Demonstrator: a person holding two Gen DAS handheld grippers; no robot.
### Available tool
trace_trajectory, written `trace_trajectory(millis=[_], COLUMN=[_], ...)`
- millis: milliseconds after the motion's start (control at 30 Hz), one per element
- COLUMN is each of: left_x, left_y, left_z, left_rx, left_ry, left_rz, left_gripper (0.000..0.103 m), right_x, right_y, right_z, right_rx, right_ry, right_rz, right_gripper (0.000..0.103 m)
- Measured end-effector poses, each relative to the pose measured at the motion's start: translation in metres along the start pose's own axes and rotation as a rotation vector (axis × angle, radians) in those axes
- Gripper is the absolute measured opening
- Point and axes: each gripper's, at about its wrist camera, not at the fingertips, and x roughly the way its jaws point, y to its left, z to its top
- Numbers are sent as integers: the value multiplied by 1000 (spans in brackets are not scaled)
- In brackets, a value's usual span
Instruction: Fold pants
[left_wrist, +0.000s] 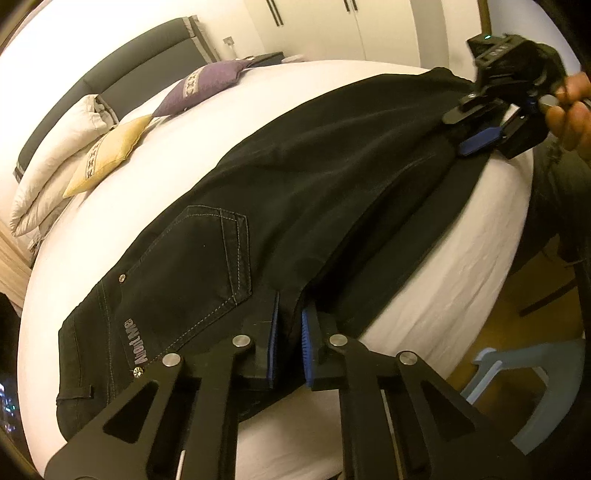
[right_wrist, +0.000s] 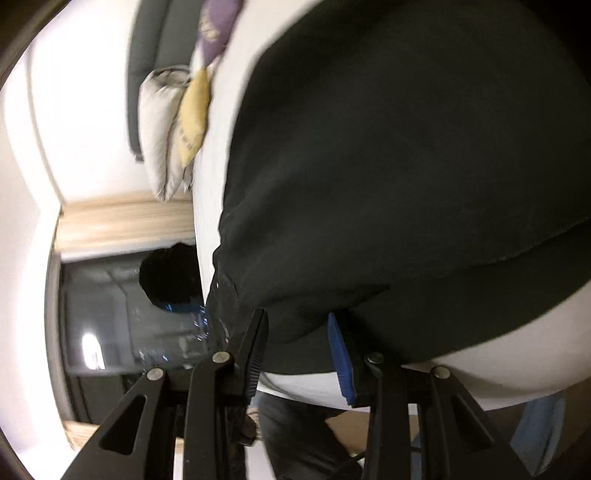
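- The black pants are lying on the white bed, already doubled lengthwise so that one leg is sitting on the other, back pocket facing up
- The long axis of the pants is running from the waistband, at the lower left of the left wrist view, to the leg hems at the upper right, roughly parallel to the near edge of the bed
- The left hand-held gripper is sitting at the seat end, directly against the near edge of the garment; its blue pads are standing close together with a ridge of dark cloth between them, so it is judged to be grasping the pants
- The right hand-held gripper is working at the opposite end, at the hems; in its own view dark cloth is lying between the fingers, but the pads are standing apart and the frame is blurred, so whether it is clenched cannot be told
- Each hand is nearer its own end: left to the waistband, right to the hems
- Judgement: the coming fold is turning on this axis, since the hem end would have to travel along it toward the waist end
- Pillows are resting at the head of the bed, well apart from the pants
- No container is showing in either view
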Motion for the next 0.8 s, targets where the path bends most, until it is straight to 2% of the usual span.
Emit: trace_trajectory(millis=[167, 200, 233, 300, 333, 500, 567, 667, 733, 800], left_x=[-7, -7, -8, -12, -14, -17, -12, -2, -2, -2], left_y=[5, 7, 8, 11, 12, 7, 4, -2, -8, -12], left_z=[-6, -6, -6, -5, -5, -8, -12, -17, -14, -15], left_rx=[-26, -33, -40, -51, -50, -17, -8, 8, 56, 100], left_ry=[-14, -17, -20, -26, -29, -17, -9, 11, 19, 38], left_rz=[-27, -34, -38, -51, -53, -53, -46, -34, -2, 11], left_gripper=[8, 8, 8, 7, 7, 7, 8, 8, 8, 9], right_x=[7, 7, 10, 13, 13, 1, -2, 3, -2, -7], right_y=[-9, -6, -2, 0, 0, 5, -2, -19, -6, 10], right_z=[-1, -1, -3, -2, -3, -11, -15, -18, -22, -24], right_rx=[81, 85, 76, 64, 61, 17, 33, 87, 32, -4], right_ry=[-2, -7, -11, -22, -30, -64, -71, -60, -58, -13], right_rz=[78, 86, 84, 71, 68, 35, 9, 21, -8, -37], right_gripper=[37, 32, 21, 9, 7, 6, 6, 3, 7, 10])
